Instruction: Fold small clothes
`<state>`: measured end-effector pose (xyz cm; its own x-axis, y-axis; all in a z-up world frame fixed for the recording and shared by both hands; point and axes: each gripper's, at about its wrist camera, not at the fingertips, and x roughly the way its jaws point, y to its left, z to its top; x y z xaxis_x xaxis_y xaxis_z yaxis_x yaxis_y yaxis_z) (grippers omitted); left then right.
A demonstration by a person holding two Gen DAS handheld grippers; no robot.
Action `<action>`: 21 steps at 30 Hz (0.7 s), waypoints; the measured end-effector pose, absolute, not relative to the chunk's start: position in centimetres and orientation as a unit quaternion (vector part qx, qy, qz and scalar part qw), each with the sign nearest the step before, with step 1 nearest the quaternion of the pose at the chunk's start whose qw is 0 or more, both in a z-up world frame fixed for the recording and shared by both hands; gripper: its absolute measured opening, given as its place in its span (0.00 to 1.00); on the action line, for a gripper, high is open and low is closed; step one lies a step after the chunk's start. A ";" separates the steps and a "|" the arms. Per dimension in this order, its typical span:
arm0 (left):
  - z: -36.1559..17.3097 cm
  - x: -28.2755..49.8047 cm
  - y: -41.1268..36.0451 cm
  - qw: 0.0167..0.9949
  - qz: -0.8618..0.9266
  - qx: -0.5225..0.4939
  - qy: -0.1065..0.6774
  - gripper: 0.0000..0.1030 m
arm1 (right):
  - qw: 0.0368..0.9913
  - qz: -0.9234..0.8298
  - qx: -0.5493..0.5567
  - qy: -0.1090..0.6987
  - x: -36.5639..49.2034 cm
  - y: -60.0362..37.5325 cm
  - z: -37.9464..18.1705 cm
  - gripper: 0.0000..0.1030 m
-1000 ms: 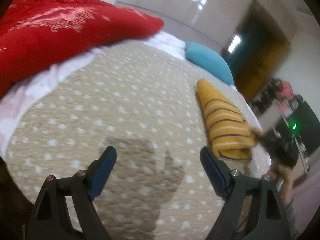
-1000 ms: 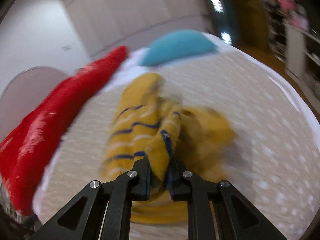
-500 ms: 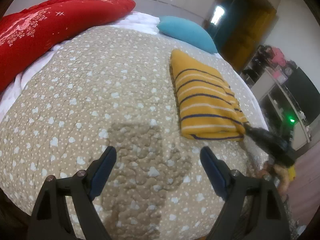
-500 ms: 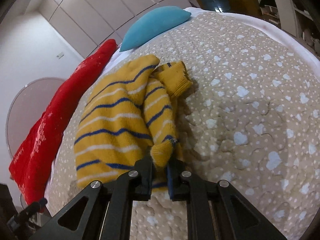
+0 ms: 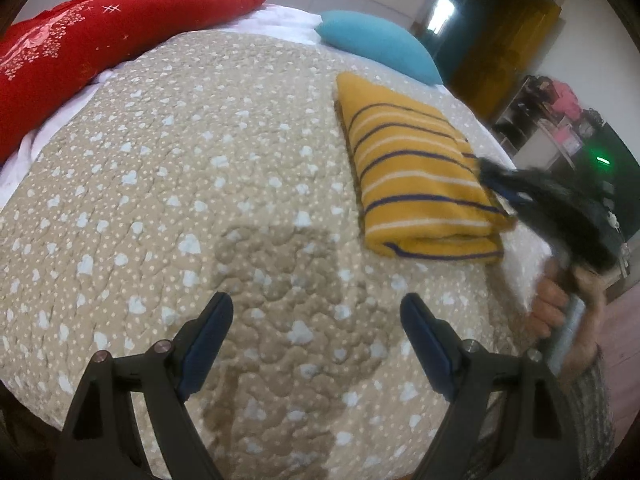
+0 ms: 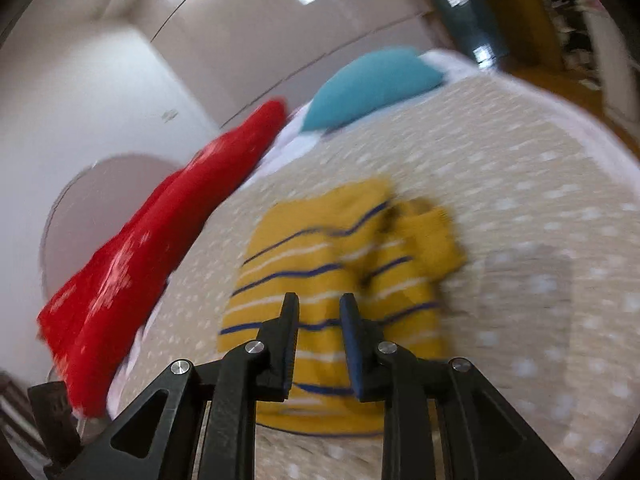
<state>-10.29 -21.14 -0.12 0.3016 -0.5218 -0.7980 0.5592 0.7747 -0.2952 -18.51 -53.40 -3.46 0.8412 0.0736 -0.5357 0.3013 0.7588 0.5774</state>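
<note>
A yellow sweater with blue and white stripes point(image 5: 416, 176) lies folded on the beige quilt point(image 5: 200, 184), right of centre in the left wrist view. My left gripper point(image 5: 316, 320) is open and empty, low over the quilt, left of and nearer than the sweater. My right gripper point(image 6: 318, 312) is open by a narrow gap and empty, just above the sweater point(image 6: 332, 276), whose sleeve is bunched at its right side. The right gripper also shows in the left wrist view point(image 5: 532, 204), blurred, at the sweater's right edge.
A red pillow point(image 5: 100, 36) lies along the bed's far left. A teal pillow point(image 5: 380, 44) lies at the head of the bed. The bed's right edge and a cluttered shelf point(image 5: 560, 112) are beyond the sweater.
My right gripper has let go of the sweater's sleeve, opened slightly and lifted back. The sweater now lies on the quilt. My left gripper has stayed open.
</note>
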 end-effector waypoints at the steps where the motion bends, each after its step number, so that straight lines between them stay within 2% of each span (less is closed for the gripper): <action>1: 0.0 -10.4 -20.8 0.807 -0.333 0.018 0.488 0.82 | 0.891 -0.070 0.340 0.292 -17.4 -53.5 -4.4 0.25; 4: 0.5 -10.7 -19.9 0.811 -0.329 0.015 0.484 0.82 | 0.884 -0.161 0.301 0.321 -16.7 -54.4 -6.3 0.20; 9: 0.5 -11.1 -19.2 0.816 -0.328 0.013 0.477 0.83 | 0.868 -0.212 0.334 0.301 -21.5 -55.1 -5.8 0.26; 13: 0.1 -11.8 -19.1 0.810 -0.331 0.001 0.483 0.83 | 0.877 -0.225 0.312 0.287 -25.8 -53.2 -4.7 0.42; 21: 2.2 -15.0 -18.1 0.849 -0.313 0.036 0.424 0.83 | 0.878 -0.231 0.301 0.291 -31.1 -48.5 -5.3 0.46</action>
